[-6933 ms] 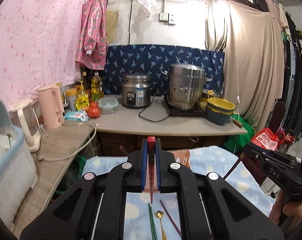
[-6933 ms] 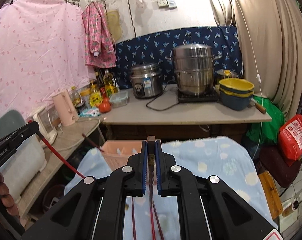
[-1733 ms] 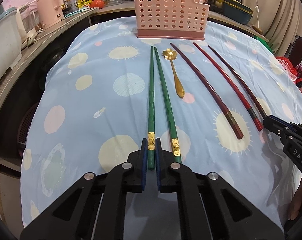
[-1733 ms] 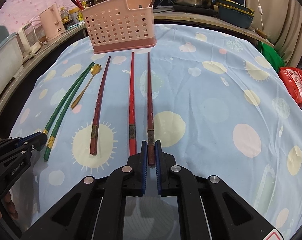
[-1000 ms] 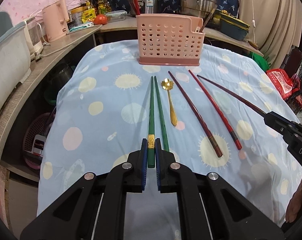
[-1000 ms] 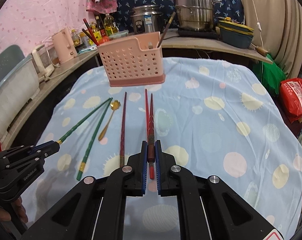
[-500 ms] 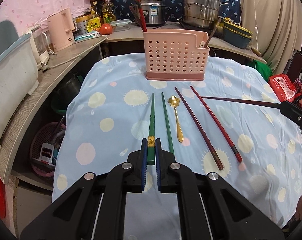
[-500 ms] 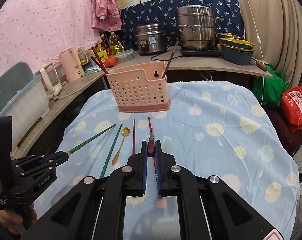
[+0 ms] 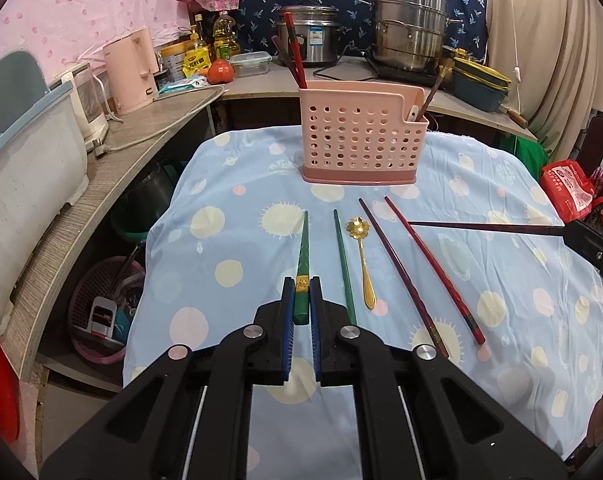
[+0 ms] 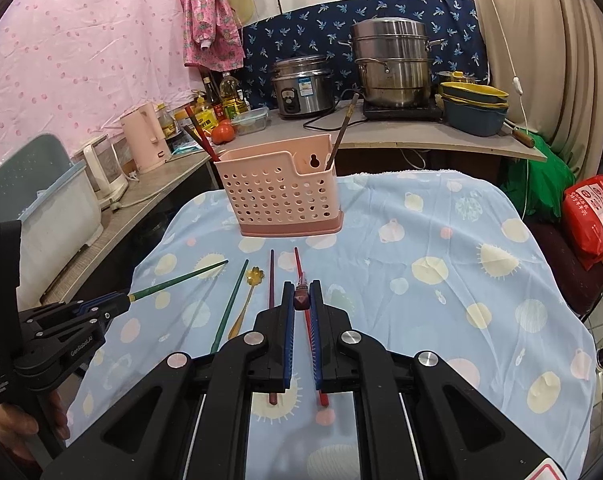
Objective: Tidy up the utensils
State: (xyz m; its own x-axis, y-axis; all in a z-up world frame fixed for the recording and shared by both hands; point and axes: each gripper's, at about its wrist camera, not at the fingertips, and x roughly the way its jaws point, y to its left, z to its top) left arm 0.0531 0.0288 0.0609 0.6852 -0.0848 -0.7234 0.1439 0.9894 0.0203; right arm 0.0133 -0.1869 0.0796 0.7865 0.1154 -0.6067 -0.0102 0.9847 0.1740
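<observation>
We find both chopsticks now lifted off the tabletop (image 9: 229, 240), left gripper (image 9: 301, 300) clamping the green chopstick (image 9: 303, 256), right gripper (image 10: 301, 298) the dark red chopstick (image 10: 301, 294), basket (image 9: 361, 136) ahead for deposit.

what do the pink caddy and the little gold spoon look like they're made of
Pink caddy: looks like moulded plastic, matte, with rows of punched round holes and rounded edges.
Gold spoon: probably metal with a shiny gold finish, going by its bright glints; it could be plated, hard to tell.
</observation>
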